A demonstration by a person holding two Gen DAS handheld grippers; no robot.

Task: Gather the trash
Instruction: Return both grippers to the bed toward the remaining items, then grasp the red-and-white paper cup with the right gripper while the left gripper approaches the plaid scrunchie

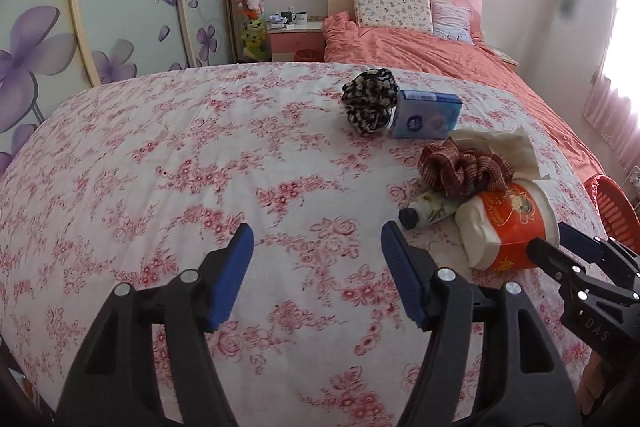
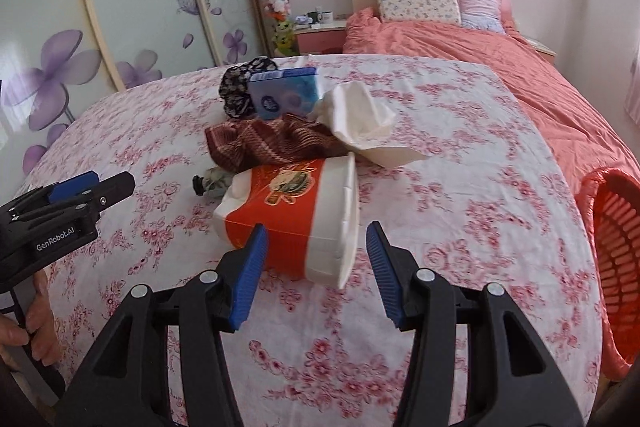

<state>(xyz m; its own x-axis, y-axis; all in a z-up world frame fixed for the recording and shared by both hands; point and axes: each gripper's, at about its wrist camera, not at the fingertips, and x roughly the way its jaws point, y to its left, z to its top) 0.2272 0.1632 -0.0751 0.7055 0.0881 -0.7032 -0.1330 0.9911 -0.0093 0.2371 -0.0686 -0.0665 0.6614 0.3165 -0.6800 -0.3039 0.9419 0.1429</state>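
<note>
The right gripper (image 2: 316,259) stands with its jaws apart, just short of the crushed instant-noodle cup (image 2: 294,209), which lies on its side on the flowered bedspread (image 2: 460,227) with its wide rim toward the gripper. The left gripper (image 1: 316,259) is also spread wide and holds nothing, hovering over bare cloth to the left of the pile.

The cup looks like the piece to take first. It is dented and light, so a grip across the orange band, behind the flared rim, should hold better than a pinch on the rim itself. The jaws need to straddle the body before closing.

The brown scrunchie (image 2: 272,143) and the small tube (image 2: 212,183) touch the cup's far side, and the crumpled tissue (image 2: 360,123) lies just behind; a straight lift avoids dragging them.

The red basket (image 2: 616,247) waits at the bed's right edge.
</note>
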